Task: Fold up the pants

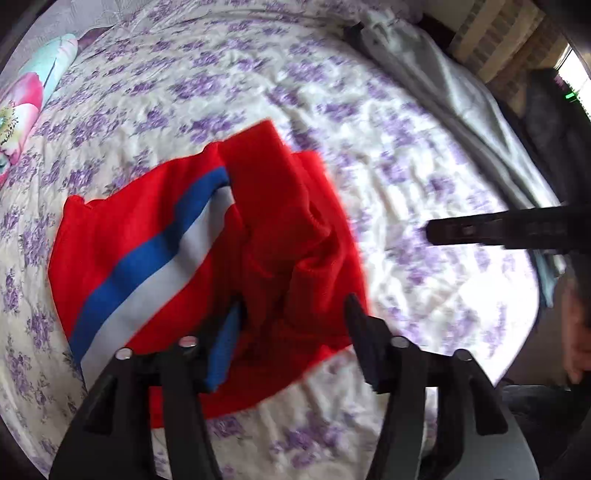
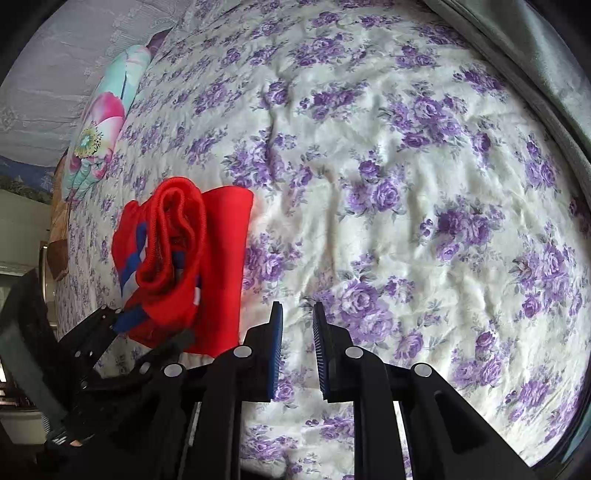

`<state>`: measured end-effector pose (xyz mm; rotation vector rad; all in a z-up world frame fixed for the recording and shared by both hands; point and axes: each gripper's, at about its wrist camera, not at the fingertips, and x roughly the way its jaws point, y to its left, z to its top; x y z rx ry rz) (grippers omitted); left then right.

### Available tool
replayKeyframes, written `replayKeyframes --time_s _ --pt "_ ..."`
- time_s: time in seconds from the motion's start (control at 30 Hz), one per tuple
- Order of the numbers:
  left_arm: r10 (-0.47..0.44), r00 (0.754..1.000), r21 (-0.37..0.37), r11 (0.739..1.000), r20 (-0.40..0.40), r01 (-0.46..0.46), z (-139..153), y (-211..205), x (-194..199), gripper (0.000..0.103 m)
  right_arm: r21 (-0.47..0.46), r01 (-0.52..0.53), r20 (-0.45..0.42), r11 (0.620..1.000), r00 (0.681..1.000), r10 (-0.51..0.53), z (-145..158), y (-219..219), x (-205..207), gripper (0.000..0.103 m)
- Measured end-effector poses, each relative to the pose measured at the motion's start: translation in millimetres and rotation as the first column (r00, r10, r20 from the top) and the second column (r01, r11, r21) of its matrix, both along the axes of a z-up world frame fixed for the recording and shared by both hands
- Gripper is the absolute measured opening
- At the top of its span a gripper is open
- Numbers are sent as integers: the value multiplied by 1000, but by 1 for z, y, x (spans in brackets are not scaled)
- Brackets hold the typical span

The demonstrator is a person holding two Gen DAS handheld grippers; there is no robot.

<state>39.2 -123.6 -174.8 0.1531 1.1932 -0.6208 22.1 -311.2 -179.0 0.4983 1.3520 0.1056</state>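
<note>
Pants (image 1: 177, 258), red with a blue-white stripe, lie bunched on the floral bedspread (image 1: 388, 177). Left gripper (image 1: 291, 314) spreads wide over them, clamping nothing; right gripper (image 2: 297, 325) sits narrow, empty, well apart. Advice: pinch one edge, draw flat before creasing.

Under my tools is a bedspread (image 2: 369, 166), cream with purple rose print, wrinkled, filling most of both views. Pillow (image 2: 99, 122) at upper left of the right wrist frame, teal with a big pink flower, lying at the spread's far edge; same pillow at the left edge of the left wrist frame. Pale lace-like curtain (image 2: 66, 62) behind it, top left. Grey-green blanket (image 1: 436, 74) bunched along the upper right of the left wrist frame, running down the spread's right side. Beige brick-pattern wall (image 1: 495, 33) at top right, blurry.
</note>
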Motion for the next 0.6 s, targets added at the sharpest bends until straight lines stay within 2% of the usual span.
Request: replayKeyframes --time_s 0.03,0.1,0.17,0.27,0.33,0.37,0.43,0.5,0.57,0.6 --pt "2 1000 -48 999 13 -1 14 7 -6 80 -3 -8 14 1000 1000 8 4 2 2 19" --pt "20 999 -133 991 46 -14 44 25 -15 93 5 -25 35 1000 999 25 14 12 12 19" --pt "91 993 -190 979 71 -77 67 54 -15 94 37 -60 70 998 996 58 29 25 21 20" --pt "256 964 -165 956 74 -241 74 96 4 92 94 -153 123 984 982 141 46 58 36 22" --pt "342 940 -160 929 20 -334 62 127 14 54 111 -206 140 972 972 190 51 80 45 22" --pt "371 928 -164 914 -29 -371 52 139 20 50 102 -232 153 967 965 215 53 90 49 22" --pt "407 912 -164 897 -53 -410 39 153 27 40 54 -266 160 962 954 254 50 104 54 22" --pt "412 907 -160 893 -85 -420 25 156 29 34 -14 -264 90 964 960 264 34 107 53 21" --pt "406 906 -162 893 -119 -421 10 153 32 34 -68 -259 -13 963 966 259 6 102 47 22" --pt "400 908 -144 898 -125 -416 0 149 34 34 -89 -257 -64 962 966 252 -10 98 43 29"
